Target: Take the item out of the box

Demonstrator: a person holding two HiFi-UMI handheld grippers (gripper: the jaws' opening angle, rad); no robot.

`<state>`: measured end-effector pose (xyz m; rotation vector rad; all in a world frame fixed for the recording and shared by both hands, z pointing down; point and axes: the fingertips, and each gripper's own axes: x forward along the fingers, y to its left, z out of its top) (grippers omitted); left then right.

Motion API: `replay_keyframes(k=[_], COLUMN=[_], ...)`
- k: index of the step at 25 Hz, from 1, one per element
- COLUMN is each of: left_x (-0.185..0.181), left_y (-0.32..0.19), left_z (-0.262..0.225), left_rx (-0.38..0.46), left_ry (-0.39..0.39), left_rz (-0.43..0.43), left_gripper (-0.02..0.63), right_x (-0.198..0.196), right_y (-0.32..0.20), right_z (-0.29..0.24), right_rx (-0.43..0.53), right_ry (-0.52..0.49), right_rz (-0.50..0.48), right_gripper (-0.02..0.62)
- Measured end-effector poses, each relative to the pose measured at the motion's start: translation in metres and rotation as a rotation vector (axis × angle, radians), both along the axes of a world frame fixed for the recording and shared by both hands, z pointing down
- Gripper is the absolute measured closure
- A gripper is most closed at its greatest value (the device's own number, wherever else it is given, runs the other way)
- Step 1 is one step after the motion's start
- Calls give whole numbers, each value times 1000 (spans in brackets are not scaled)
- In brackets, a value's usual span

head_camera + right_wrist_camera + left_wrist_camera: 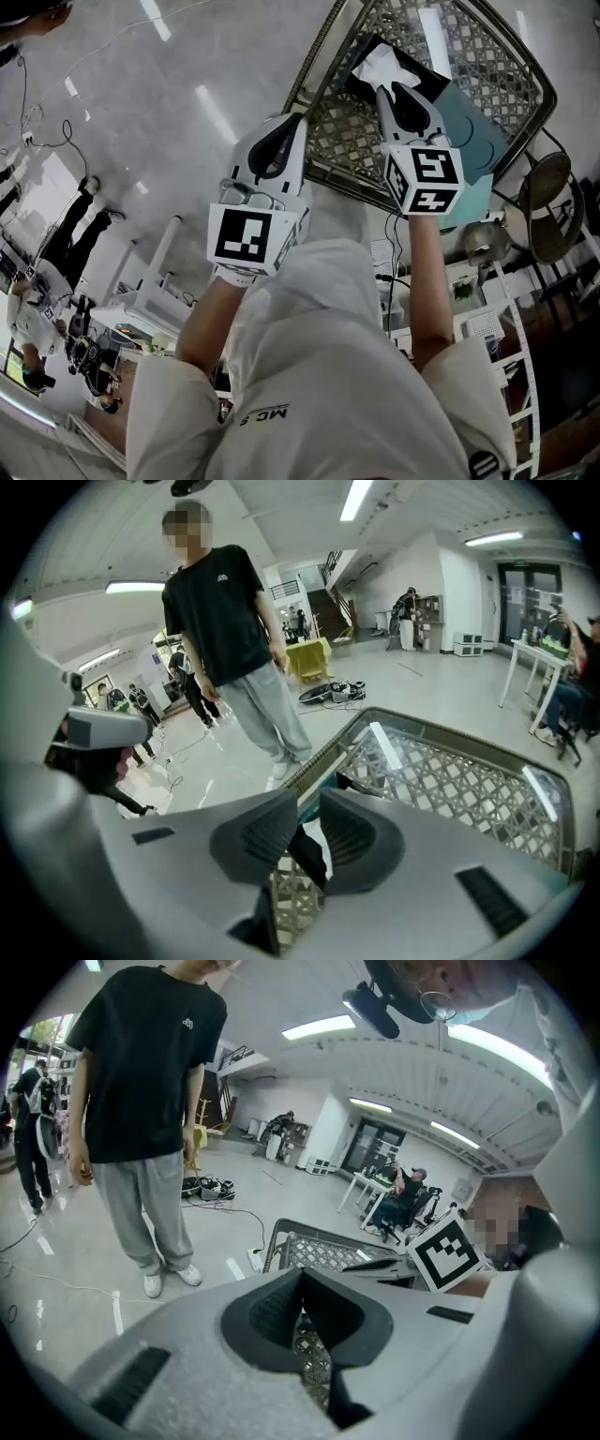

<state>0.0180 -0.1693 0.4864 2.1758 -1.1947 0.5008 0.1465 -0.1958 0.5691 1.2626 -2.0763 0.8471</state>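
My left gripper (298,122) (300,1277) was pressed together, its ribbed dark pads meeting at the tips in a narrow V with nothing pinched. Only the diamond lattice of the metal mesh basket (487,56) (309,1251) showed through the slit nearer the base, so the basket's rim lay just beyond and under those tips. My right gripper (384,91) (302,803) was slightly spread, a thin slot left between its two ribbed pads. In that slot sat the black-and-white item (380,64) (307,853), a dark angular edge with a pale, crumpled-looking sheet against it. I could not tell whether either pad was touching it. From above, the item lay right at the right tips, inside the basket, resting on a flat teal box (469,131) that spread out beyond and to the right of those jaws. Both of my grippers had smooth, rounded white shells, and each carried a cube with square black-and-white markers behind the jaws, the left cube (251,236) and the right cube (424,176). Past the basket, well ahead of both pairs of jaws, a bystander (141,1082) (225,611) in a black T-shirt and loose grey trousers stood on the glossy pale floor (141,112).
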Motion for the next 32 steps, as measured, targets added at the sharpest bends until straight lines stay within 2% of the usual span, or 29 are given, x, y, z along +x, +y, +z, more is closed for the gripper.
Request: replay_keyframes(k=[3, 9, 25, 29, 32], left_x=[-1, -4, -6, -7, -9], left_y=[2, 5, 10, 14, 17], left_z=[13, 23, 34, 34, 33], left_rx=[-20, -45, -58, -59, -56], left_ry=[0, -17, -12, -13, -17], left_rz=[-8, -21, -49, -50, -49], left_gripper=[581, 581, 581, 581, 581], right_x=[5, 13, 24, 26, 29], right_y=[1, 0, -3, -2, 0], right_z=[20, 51, 98, 103, 105], right_rx=[-50, -152, -276, -291, -296], right_ry=[38, 33, 150, 189, 207], right_rz=[-1, 84, 145, 139, 149], right_gripper=[514, 503, 503, 523, 573])
